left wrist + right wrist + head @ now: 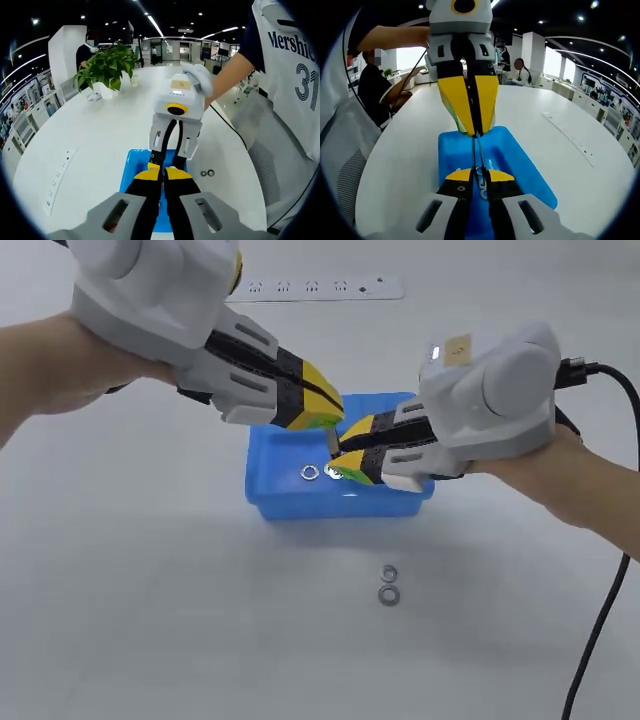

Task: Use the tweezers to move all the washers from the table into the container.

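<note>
Head view: container [300, 505] holds 1 washer [309, 473], 2 washers [389, 594] left on surface [150, 590]; left gripper [330, 418], right gripper [345, 455] fingers [310, 390] clamped on tweezers [474, 150].

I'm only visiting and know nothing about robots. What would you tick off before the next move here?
1. Grip on the tweezers: ok. The left gripper and the right gripper both have their jaws closed around them.
2. Tweezer tips over the blue container: ok.
3. Tips free of any washer: cannot tell, because the jaws hide them.
4. Dropped washer inside the container: ok.
5. Table cleared of washers: not ok. Two table washers lie in front of the container.
</note>
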`<state>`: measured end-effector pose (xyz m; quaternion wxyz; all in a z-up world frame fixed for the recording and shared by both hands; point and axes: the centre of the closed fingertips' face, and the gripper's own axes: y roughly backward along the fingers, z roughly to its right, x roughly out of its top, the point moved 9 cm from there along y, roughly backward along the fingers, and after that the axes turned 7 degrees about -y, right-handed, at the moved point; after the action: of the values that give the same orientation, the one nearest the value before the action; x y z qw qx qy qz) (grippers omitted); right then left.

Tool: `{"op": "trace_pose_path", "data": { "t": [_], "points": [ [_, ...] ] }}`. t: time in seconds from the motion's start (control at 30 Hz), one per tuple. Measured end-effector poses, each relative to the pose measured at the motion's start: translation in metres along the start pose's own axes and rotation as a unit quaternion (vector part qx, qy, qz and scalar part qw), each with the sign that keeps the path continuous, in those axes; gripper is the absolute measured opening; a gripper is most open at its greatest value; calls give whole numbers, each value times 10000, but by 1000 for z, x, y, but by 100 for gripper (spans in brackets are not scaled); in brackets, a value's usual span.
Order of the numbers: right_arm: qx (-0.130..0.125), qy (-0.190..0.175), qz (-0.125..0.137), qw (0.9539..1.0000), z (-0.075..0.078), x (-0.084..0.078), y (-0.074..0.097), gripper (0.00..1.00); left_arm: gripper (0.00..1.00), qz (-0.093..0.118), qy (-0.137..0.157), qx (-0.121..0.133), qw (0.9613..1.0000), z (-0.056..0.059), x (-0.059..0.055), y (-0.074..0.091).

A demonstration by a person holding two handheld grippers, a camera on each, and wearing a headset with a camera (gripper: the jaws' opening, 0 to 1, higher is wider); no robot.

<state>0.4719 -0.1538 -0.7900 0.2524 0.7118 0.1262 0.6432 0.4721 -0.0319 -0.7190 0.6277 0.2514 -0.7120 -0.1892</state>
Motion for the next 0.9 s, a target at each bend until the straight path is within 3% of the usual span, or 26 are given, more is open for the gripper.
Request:
{"op": "trace_pose_path", "data": {
  "t": [0.27,0.33,0.43,0.5,0.9],
  "points": [
    [73,266,80,9996,-13,16,17,11,5,32,-44,56,10000,13,22,14],
    [85,321,103,9994,-16,20,21,11,5,34,-110,75,9999,21,31,18],
    [108,424,133,9990,-25,24,29,11,5,42,-162,100,9998,27,37,20],
    [129,494,135,9986,-32,26,35,11,5,66,-139,136,9998,36,44,23],
    [294,702,25,9971,-69,18,58,10,6,223,10,188,9996,82,59,18]
  ]
}}
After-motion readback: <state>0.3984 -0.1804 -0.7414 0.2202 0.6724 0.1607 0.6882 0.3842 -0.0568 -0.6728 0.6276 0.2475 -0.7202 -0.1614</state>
